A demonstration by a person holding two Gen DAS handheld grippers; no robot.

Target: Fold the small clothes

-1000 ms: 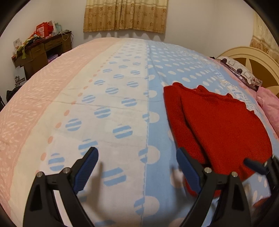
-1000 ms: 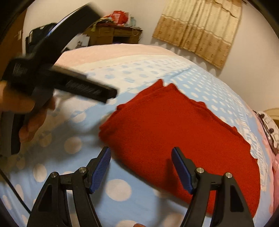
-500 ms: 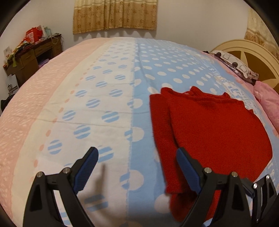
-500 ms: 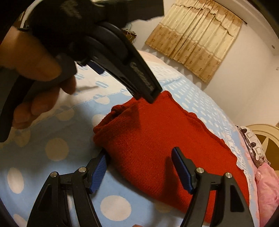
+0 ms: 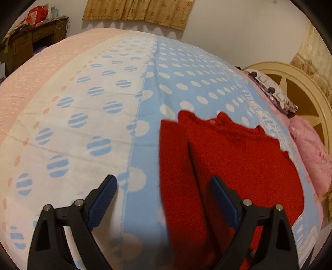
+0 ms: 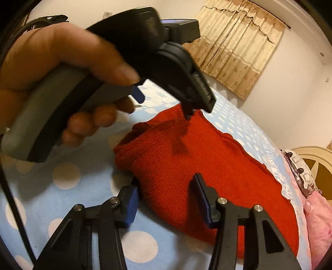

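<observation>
One folded red sweater (image 5: 238, 166) lies on the bedspread (image 5: 103, 103).

Dotted bedspread (image 5: 176, 68), curtain (image 5: 139, 10), headboard (image 5: 300, 87)

Red sweater (image 5: 238, 166) cut off at the lower edge, near end hidden behind the left gripper (image 5: 164, 195). Hand (image 6: 62, 68) blurred, cropped at left. Clutter on the desk (image 5: 31, 39) too small to tell.

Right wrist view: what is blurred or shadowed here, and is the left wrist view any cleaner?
Right wrist view: the hand holding the left gripper is close and motion-blurred, and casts a dark shadow on the red garment. Left wrist view: softly blurred throughout, strong fisheye bulge of the bedspread, dark vignette at the corners.
</observation>
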